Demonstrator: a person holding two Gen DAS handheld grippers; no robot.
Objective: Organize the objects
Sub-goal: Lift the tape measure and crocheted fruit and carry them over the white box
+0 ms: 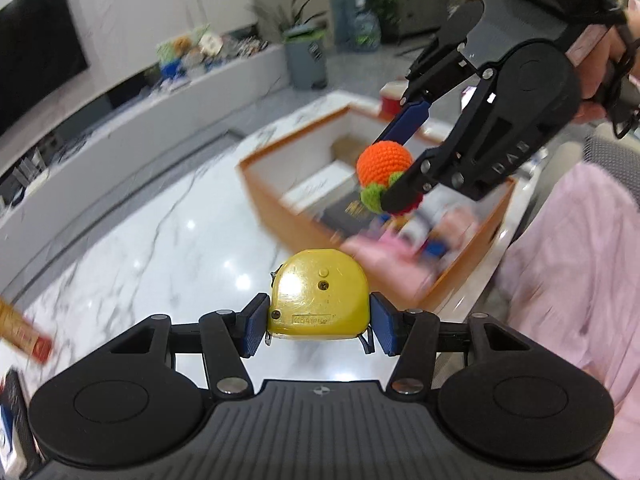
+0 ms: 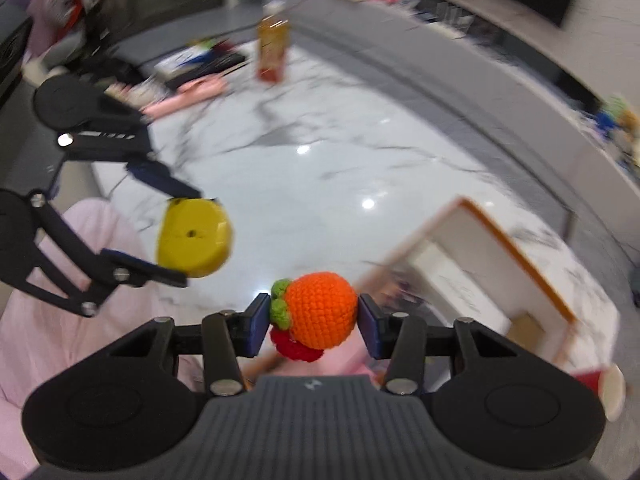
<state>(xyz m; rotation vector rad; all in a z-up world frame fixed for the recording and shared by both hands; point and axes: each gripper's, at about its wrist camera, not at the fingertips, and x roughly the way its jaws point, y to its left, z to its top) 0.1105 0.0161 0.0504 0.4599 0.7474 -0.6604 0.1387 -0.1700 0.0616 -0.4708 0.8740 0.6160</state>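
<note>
Cluttered orange-rimmed box [image 1: 276, 208] on table [image 1: 160, 240]

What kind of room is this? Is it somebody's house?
Probably a living room or lounge: a big dark TV screen hangs on the wall, a potted plant stands behind, and a glossy marble table fills the middle.

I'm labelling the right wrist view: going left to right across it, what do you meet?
left gripper → yellow tape measure → juice carton at the back → crocheted orange toy in the right gripper → white box with orange rim.
</note>
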